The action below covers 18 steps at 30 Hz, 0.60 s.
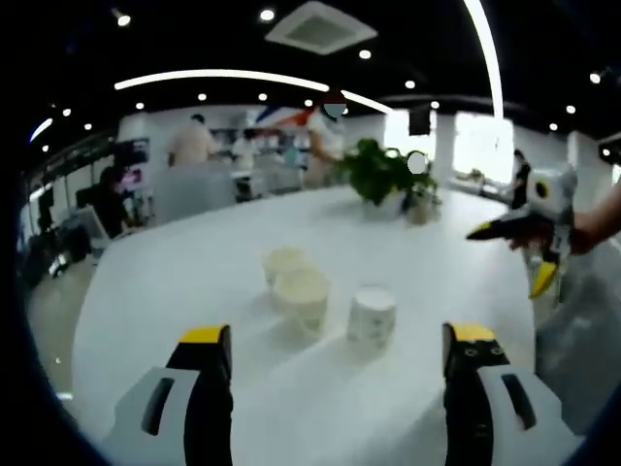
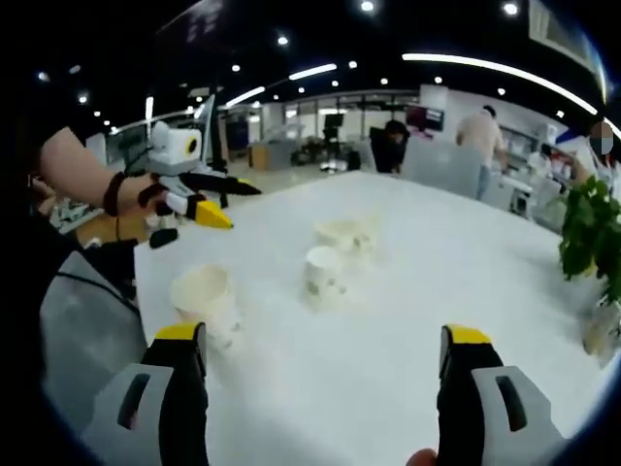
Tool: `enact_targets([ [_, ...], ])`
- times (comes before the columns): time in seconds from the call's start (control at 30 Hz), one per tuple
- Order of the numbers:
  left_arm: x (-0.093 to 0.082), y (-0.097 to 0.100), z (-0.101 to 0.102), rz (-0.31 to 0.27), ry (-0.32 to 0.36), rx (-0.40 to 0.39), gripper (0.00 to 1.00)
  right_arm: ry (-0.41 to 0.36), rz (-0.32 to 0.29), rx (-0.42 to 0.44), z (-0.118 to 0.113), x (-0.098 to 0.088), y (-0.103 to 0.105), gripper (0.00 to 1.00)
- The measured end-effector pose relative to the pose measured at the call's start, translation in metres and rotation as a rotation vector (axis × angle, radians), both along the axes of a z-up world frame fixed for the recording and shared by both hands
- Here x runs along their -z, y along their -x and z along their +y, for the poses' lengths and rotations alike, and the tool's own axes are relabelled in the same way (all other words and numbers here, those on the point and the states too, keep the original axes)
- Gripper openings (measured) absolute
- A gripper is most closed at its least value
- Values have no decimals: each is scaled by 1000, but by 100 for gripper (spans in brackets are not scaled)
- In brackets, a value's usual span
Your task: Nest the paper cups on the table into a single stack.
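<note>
While held above the white table point(image 1: 194, 282), left gripper point(image 1: 340, 354) spread wide with nothing between its jaws. Ahead on the tabletop, three paper cups: two open-mouthed ones point(image 1: 303, 291) touching or nearly so, rear one point(image 1: 283, 262) just behind, and an upside-down cup point(image 1: 372, 313) just beside them. Right gripper point(image 1: 539, 257) seen off to the side in a hand, apart from the cups. From the right gripper view, own jaws point(image 2: 325, 364) likewise wide, holding nothing; nearest cup point(image 2: 204, 296) upright, inverted cup point(image 2: 323, 272) farther on, blurred pale shape point(image 2: 344, 233) behind, perhaps more cups. Potted plant point(image 1: 388, 175) at far edge.
</note>
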<state>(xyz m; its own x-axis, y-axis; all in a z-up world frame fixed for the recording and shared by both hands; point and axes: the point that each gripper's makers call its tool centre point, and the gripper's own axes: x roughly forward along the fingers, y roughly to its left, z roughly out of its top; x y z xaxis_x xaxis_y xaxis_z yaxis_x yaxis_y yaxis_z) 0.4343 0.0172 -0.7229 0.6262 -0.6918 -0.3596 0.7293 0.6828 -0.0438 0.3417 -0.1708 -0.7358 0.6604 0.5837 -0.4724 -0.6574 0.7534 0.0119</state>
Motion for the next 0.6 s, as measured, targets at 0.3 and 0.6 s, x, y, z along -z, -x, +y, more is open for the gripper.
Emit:
enact_targets([
  [0.3, 18, -30, -12, 9, -10, 20, 87, -4, 19, 8, 2, 5, -4, 98],
  [0.6, 25, -55, -22, -11, -21, 26, 86, 25, 37, 10, -6, 11, -3, 97],
])
